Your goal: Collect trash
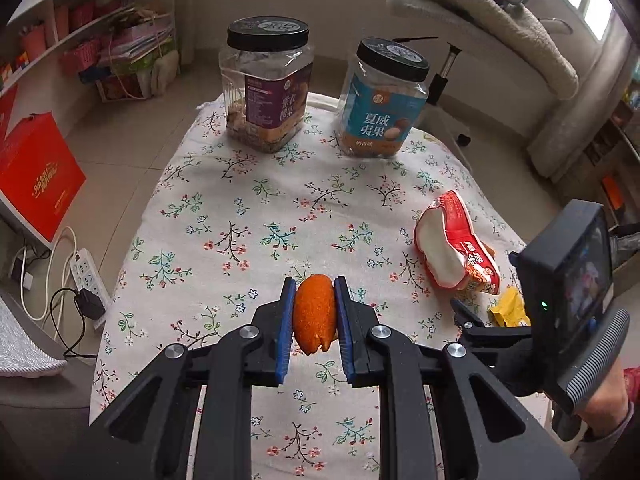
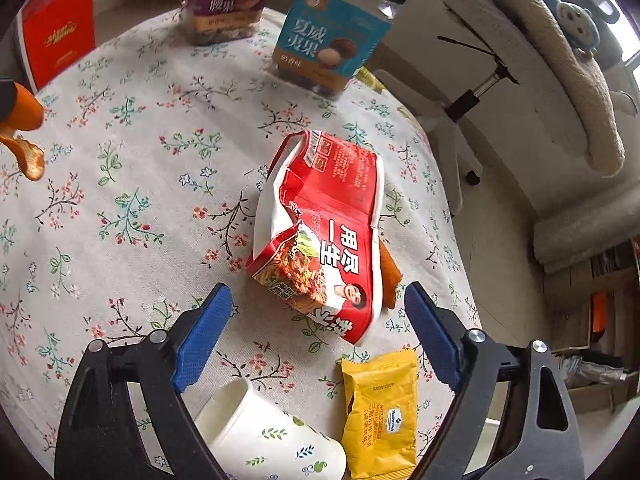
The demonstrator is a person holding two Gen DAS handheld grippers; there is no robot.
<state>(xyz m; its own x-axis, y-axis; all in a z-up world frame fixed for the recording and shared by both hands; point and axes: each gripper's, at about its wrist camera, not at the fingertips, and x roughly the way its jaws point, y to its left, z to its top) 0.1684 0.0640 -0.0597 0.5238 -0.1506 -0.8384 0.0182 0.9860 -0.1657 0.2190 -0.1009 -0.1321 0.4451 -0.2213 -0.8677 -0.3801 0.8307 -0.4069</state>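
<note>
My left gripper (image 1: 314, 300) is shut on a piece of orange peel (image 1: 314, 314), held above the flowered tablecloth (image 1: 248, 216). The peel also shows at the left edge of the right wrist view (image 2: 24, 136). My right gripper (image 2: 318, 320) is open, its blue pads on either side of the near end of a crumpled red and white noodle wrapper (image 2: 324, 236), which also shows in the left wrist view (image 1: 456, 240). A yellow snack wrapper (image 2: 380, 408) and a white paper cup (image 2: 272, 436) lying on its side rest below the right gripper. An orange scrap (image 2: 390, 272) pokes out from under the red wrapper.
Two clear nut jars with black lids stand at the table's far end, one purple-labelled (image 1: 266, 88) and one blue-labelled (image 1: 380, 100). A red box (image 1: 38, 176) and a power strip (image 1: 86, 276) lie on the floor to the left. A desk chair (image 1: 480, 28) stands beyond the table.
</note>
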